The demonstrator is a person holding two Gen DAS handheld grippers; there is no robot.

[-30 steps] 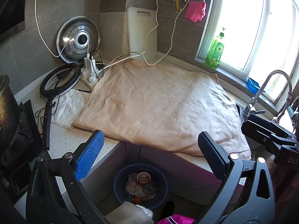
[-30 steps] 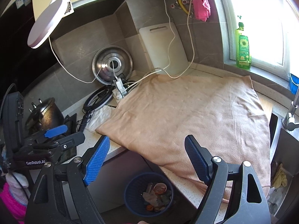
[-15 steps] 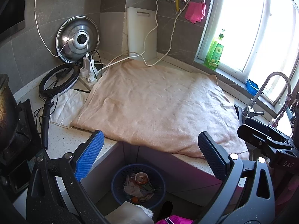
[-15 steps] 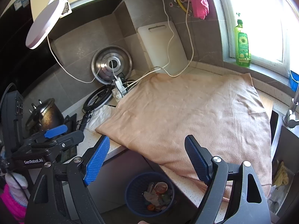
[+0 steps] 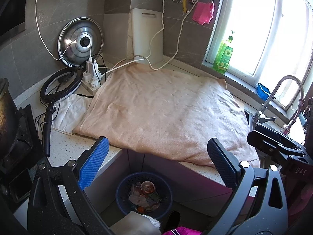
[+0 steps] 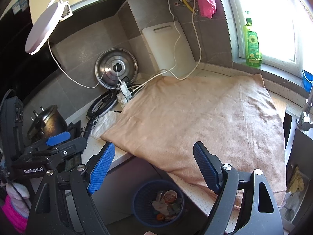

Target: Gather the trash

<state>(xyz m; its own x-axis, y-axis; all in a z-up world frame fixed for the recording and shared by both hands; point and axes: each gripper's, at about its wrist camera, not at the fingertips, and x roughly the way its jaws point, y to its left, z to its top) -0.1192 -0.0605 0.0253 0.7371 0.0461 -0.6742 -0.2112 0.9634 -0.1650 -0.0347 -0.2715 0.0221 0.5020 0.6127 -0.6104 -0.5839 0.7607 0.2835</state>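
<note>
Nothing shifted: left gripper (image 5: 156, 162) and right gripper (image 6: 152, 166) both gape empty; round blue plastic basket (image 5: 125, 188) holds trash; peach towel (image 5: 166, 113) bare, collecting likely done.

One towel (image 5: 166, 115), one bin (image 5: 143, 194), one lid (image 5: 81, 41), one board (image 5: 147, 37), one bottle (image 5: 224, 53), two grippers (image 5: 156, 162) (image 6: 152, 164).

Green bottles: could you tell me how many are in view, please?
1: the green bottle stands on the windowsill beside the window, behind the beige towel. None other shows.
</note>
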